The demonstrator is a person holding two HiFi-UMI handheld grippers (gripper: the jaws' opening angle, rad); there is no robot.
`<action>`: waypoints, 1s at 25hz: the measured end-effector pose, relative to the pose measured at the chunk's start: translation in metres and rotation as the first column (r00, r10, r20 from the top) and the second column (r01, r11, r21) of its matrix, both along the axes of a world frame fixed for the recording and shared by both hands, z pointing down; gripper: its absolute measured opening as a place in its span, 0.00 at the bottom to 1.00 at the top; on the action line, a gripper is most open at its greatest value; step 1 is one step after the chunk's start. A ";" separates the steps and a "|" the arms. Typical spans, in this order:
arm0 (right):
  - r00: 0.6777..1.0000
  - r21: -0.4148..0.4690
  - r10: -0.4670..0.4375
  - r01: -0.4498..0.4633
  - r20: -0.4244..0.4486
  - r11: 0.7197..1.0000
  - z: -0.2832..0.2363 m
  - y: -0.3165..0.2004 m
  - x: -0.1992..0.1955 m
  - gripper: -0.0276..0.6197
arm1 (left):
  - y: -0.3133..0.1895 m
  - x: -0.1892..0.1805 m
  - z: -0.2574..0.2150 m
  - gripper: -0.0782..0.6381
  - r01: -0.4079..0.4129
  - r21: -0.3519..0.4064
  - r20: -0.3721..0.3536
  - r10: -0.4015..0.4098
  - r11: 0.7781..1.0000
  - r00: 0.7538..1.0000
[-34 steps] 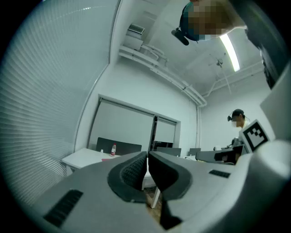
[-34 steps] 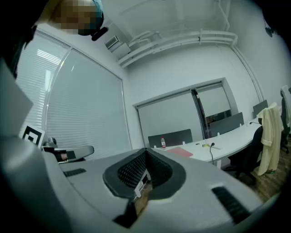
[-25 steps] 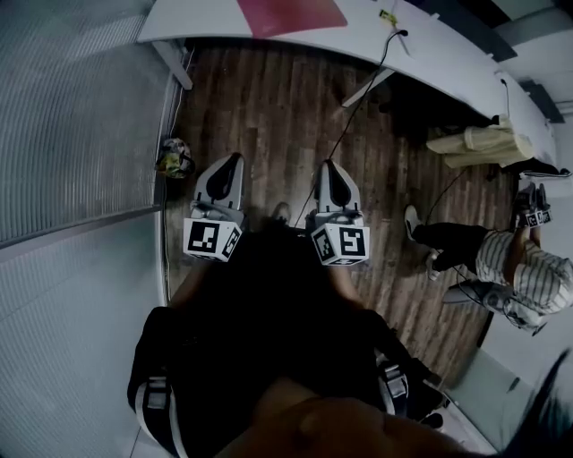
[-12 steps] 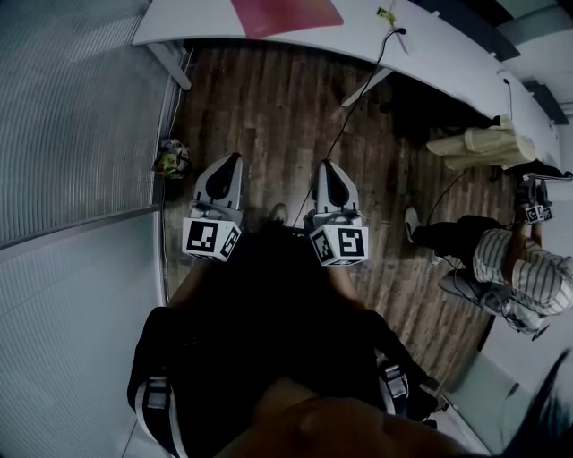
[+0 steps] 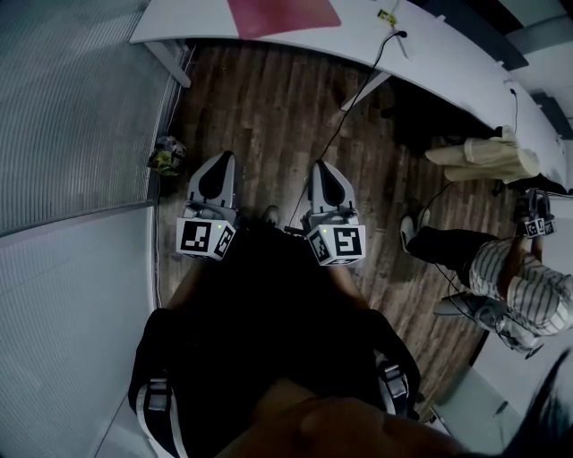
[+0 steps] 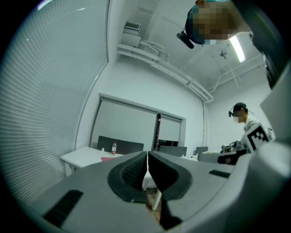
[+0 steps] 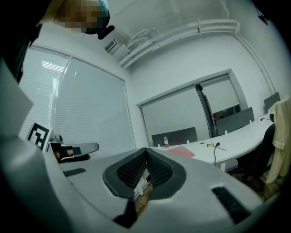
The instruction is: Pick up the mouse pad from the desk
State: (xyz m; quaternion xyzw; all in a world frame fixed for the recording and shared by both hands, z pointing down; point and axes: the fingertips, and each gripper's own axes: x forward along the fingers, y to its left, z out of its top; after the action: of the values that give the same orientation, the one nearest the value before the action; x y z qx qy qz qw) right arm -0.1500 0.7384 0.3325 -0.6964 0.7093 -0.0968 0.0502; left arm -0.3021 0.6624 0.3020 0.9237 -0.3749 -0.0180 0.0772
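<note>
While two grippers (image 5: 223, 159) (image 5: 322, 167) hover, one mouse pad (image 5: 282, 14)

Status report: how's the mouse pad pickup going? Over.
Left gripper and right gripper shut, empty. Mouse pad on desk, beyond them. Cable crosses floor between.

The top edge of my head view cuts off the far part of the red mouse pad (image 5: 283, 14). The bottle (image 6: 113, 147) on the desk (image 6: 82, 156) is too small to read.
</note>
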 end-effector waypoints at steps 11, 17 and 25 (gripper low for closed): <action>1.000 -0.011 0.001 -0.001 0.018 1.000 0.015 -0.029 0.035 0.04 | -0.025 0.024 0.021 0.12 0.009 0.007 0.010 -0.009 1.000 1.000; 1.000 -0.022 0.006 -0.006 0.002 1.000 0.020 -0.075 0.038 0.04 | -0.074 0.034 0.024 0.12 0.002 -0.026 -0.004 -0.002 1.000 1.000; 1.000 -0.042 0.020 -0.021 -0.024 0.999 0.025 -0.186 0.057 0.04 | -0.188 0.059 0.039 0.12 -0.017 -0.065 -0.035 0.015 0.998 0.999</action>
State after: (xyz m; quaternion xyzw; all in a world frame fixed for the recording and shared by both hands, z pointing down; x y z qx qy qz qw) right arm -0.0935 0.5521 0.3580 -0.7055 0.7006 -0.1032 0.0280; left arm -0.2431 0.4740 0.3412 0.9232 -0.3663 -0.0208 0.1140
